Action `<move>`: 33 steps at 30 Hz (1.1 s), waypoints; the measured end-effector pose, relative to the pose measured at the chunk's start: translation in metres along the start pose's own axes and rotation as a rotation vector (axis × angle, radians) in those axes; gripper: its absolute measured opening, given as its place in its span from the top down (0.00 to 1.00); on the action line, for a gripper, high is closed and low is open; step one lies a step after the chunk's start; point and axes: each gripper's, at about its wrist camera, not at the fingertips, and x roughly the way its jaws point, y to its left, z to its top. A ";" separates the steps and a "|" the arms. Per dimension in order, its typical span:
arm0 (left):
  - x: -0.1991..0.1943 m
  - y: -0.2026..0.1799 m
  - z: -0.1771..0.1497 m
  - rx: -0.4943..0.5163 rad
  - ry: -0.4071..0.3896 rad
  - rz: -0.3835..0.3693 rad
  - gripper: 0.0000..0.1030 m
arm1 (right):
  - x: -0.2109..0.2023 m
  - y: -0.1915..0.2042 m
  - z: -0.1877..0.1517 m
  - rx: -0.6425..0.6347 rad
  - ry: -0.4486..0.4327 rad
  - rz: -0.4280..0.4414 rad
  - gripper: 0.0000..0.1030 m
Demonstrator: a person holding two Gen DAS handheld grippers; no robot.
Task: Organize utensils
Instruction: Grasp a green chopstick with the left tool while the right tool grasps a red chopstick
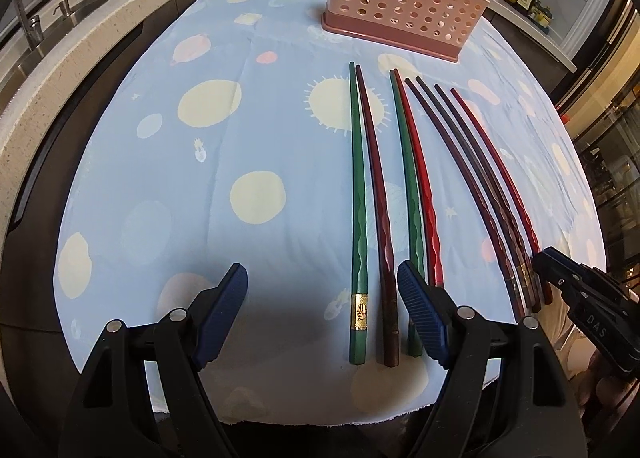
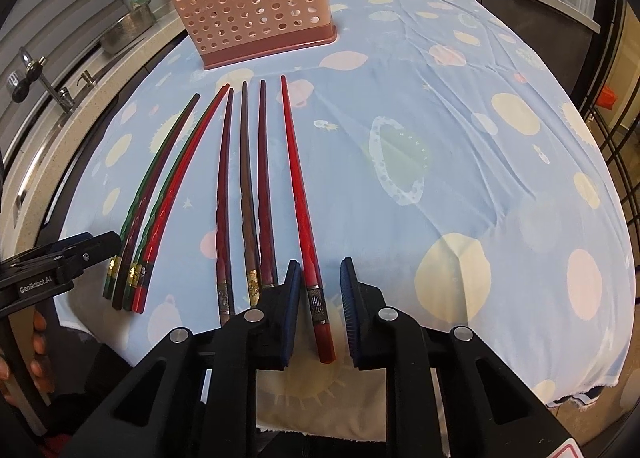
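Hovering over the pale-blue planet-print tablecloth (image 1: pixel 160 186), my left gripper (image 1: pixel 322 310) stands released, with bare cloth between its jaws and a green chopstick (image 1: pixel 357 218) just beyond its right pad. My right gripper (image 2: pixel 320 306) brackets the handle of the bright red chopstick (image 2: pixel 298 194); a sliver of gap shows on each side, so nothing is clenched. The pink perforated plastic utensil holder (image 2: pixel 248 14) stands well ahead of both; its contents I cannot tell. The cloth's frayed near edge (image 2: pixel 480 390) lies just under my jaws, with open cloth right of the red chopstick.
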 end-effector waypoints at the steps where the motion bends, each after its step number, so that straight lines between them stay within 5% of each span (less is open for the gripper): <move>1: 0.000 0.000 -0.001 0.000 0.003 -0.005 0.30 | 0.000 0.000 0.000 -0.003 -0.002 -0.005 0.85; 13: -0.002 -0.002 -0.013 0.033 0.004 0.009 0.43 | -0.001 -0.002 -0.001 0.006 -0.001 -0.007 0.91; 24: -0.002 -0.003 -0.014 0.058 -0.005 0.014 0.92 | -0.001 -0.002 -0.001 0.012 0.000 -0.002 0.91; 33: -0.011 -0.003 -0.012 0.055 -0.017 -0.006 0.93 | -0.011 0.001 0.000 0.007 -0.026 -0.005 0.92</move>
